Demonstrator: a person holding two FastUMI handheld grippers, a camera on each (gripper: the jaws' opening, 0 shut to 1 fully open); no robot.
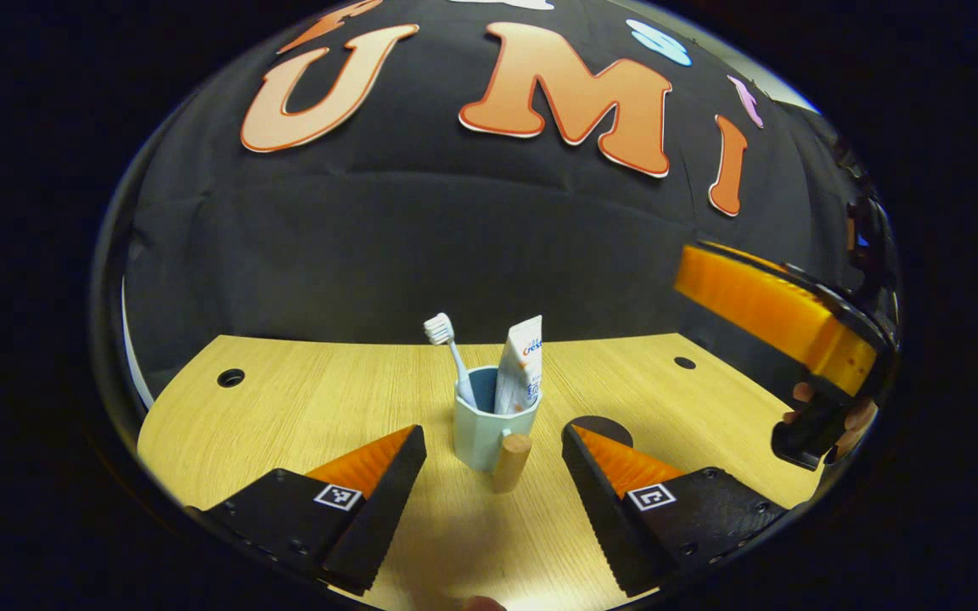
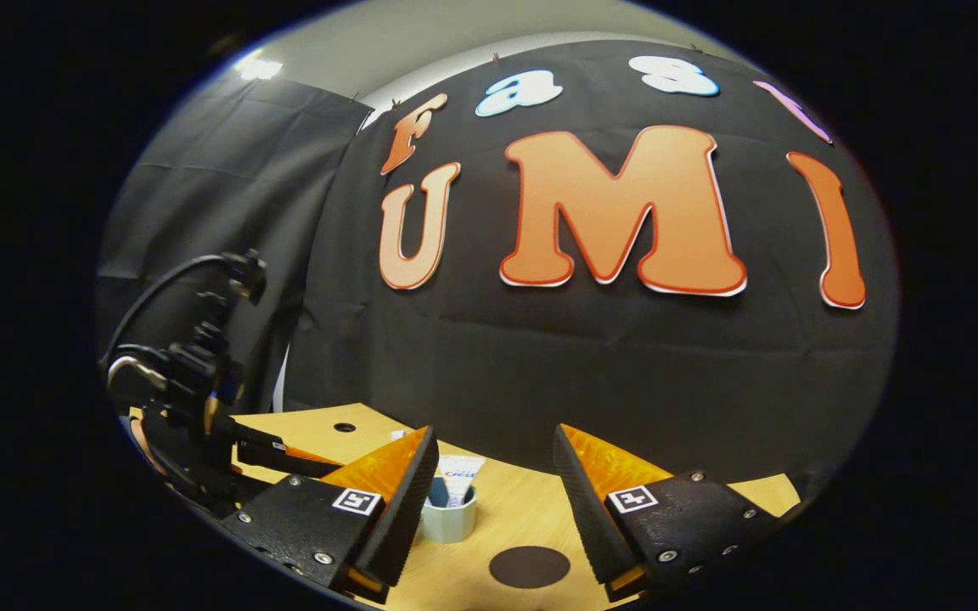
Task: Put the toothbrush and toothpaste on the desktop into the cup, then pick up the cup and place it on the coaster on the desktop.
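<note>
In the left gripper view we see the cup [image 1: 489, 428] standing upright on the wooden desktop [image 1: 285, 399], just ahead of the gap between our left gripper's [image 1: 493, 441] two fingers; its jaws stand wide apart and touch nothing. The cup is pale blue-grey outside and darker blue inside, with faceted walls, and a short wooden peg of a handle [image 1: 510, 461] juts from its base toward six o'clock, toward the camera.

The toothbrush [image 1: 452, 356] stands in the cup with its long axis near vertical, leaning slightly toward eleven o'clock; its white bristle head points up and its pale blue neck drops into the cup. The toothpaste [image 1: 520, 367] stands beside it at the cup's three o'clock side, long axis upright with a slight tilt toward one o'clock — a white tube, flat crimped end uppermost, with blue and red print we leave unread.

The coaster [image 1: 604, 427], a dark round disc, lies flat on the desktop at about three o'clock from the cup, partly hidden behind a finger; cup and coaster are apart. At the three o'clock edge of this view a hand [image 1: 829, 416] holds the other gripper above the desktop.

In the right gripper view the right gripper [image 2: 496, 475] hangs above the desktop with its jaws also spread and empty; the cup [image 2: 448, 518] sits below at seven o'clock, the toothpaste [image 2: 458, 475] rising from it, and the coaster [image 2: 529, 566] lies bare at six o'clock.
</note>
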